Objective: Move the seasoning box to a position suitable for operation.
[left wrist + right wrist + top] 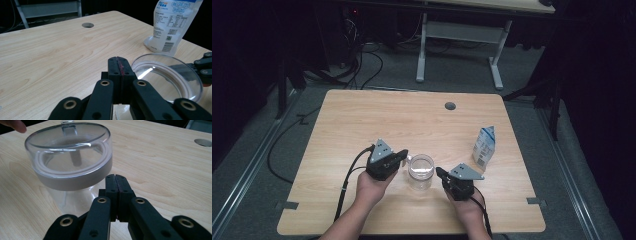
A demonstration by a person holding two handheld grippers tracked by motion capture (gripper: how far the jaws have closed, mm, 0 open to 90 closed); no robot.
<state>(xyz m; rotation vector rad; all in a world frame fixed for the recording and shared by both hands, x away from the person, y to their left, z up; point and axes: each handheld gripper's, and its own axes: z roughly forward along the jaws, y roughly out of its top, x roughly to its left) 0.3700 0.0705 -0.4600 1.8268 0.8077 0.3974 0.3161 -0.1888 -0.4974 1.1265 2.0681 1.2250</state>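
While both sets of jaws are pressed shut on nothing, the lidded clear jar (420, 171) stands on the tabletop (362, 120) between left gripper (403, 156) and right gripper (438, 172) — close beside each; milk pouch (484, 146) beyond.

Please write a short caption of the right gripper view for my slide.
Shut tongs beside a clear lidded jar on a wooden table.
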